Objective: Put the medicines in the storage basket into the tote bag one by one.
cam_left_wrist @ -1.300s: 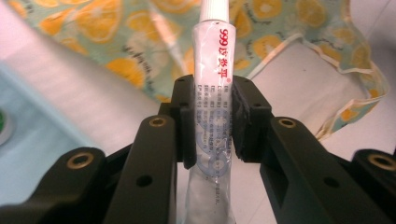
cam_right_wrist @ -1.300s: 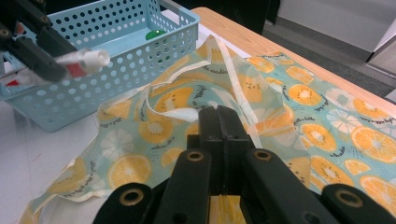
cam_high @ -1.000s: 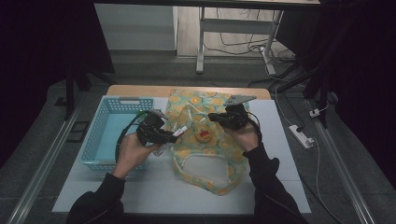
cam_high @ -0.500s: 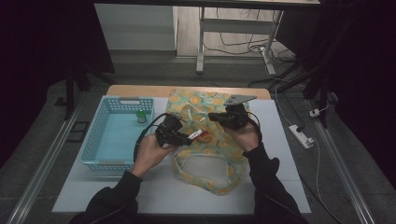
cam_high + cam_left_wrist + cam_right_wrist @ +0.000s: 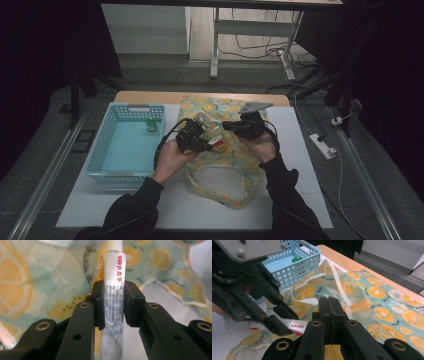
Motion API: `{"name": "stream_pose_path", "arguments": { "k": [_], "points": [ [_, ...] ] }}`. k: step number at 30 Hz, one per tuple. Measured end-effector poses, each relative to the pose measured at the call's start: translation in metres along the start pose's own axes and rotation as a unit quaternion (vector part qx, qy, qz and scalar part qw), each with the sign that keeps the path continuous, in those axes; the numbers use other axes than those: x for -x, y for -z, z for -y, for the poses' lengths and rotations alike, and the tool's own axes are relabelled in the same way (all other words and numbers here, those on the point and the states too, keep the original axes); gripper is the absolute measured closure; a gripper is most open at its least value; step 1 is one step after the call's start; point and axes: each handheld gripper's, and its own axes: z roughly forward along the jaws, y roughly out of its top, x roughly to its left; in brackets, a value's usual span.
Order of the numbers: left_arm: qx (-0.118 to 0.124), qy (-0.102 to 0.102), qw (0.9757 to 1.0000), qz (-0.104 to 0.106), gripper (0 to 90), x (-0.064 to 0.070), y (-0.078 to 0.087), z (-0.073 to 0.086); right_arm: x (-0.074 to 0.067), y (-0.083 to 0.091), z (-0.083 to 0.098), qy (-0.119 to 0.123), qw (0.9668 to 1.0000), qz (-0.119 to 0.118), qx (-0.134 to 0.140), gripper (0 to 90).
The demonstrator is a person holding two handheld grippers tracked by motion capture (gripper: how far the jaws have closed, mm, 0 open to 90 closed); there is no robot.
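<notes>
Where dark floor surrounds: white table.

White table: blue basket (left), fruit-print bag beside it.

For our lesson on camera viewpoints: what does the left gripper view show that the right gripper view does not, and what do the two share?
Left gripper view: red print on the white tube clamped in the left tool. Right gripper view: the blue basket, a green item inside it, the wooden table edge, and the right tool shut on the bag. Both: the fruit-print bag.
</notes>
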Motion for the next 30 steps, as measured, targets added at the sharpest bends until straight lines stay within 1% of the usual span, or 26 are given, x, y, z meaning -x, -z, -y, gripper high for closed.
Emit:
{"name": "stream_pose_path", "arguments": {
  "k": [2, 6, 8, 10, 11, 14, 18, 23, 26, 30],
  "points": [
    [0.003, 0.004, 1.0000, -0.003, 72.9, -0.003, -0.003, -0.002, 0.000, 0.000, 0.000, 0.000, 1.0000, 0.001, -0.001, 90.0],
    [0.002, 0.012, 0.9998, -0.016, 72.9, -0.009, -0.010, -0.005, 0.000, -0.001, 0.001, -0.002, 1.0000, 0.001, -0.001, 90.0],
    [0.002, 0.018, 0.9995, -0.028, 72.8, -0.011, -0.013, -0.006, 0.000, -0.002, 0.001, -0.001, 1.0000, 0.001, -0.002, 90.0],
    [0.005, 0.021, 0.9992, -0.033, 72.9, -0.014, -0.015, -0.007, 0.000, -0.002, 0.001, -0.001, 1.0000, 0.001, -0.003, 90.0],
    [0.008, 0.024, 0.9990, -0.036, 72.8, -0.015, -0.016, -0.007, 0.000, -0.003, 0.002, -0.001, 1.0000, 0.001, -0.003, 90.0],
    [0.008, 0.027, 0.9985, -0.047, 72.8, -0.018, -0.019, -0.009, 0.000, -0.004, 0.002, -0.002, 1.0000, 0.002, -0.005, 90.0],
    [0.002, 0.033, 0.9974, -0.064, 72.7, -0.023, -0.024, -0.011, 0.000, -0.006, 0.003, -0.002, 1.0000, 0.004, -0.007, 90.0],
    [-0.003, 0.042, 0.9966, -0.070, 72.7, -0.029, -0.030, -0.012, -0.001, -0.008, 0.004, -0.002, 0.9999, 0.006, -0.010, 90.0],
    [-0.006, 0.046, 0.9957, -0.080, 72.7, -0.032, -0.034, -0.012, -0.001, -0.008, 0.004, -0.003, 0.9999, 0.006, -0.009, 90.0],
    [-0.008, 0.050, 0.9951, -0.085, 72.6, -0.035, -0.039, -0.011, -0.001, -0.010, 0.005, -0.003, 0.9999, 0.006, -0.013, 90.0]
  ]
}}
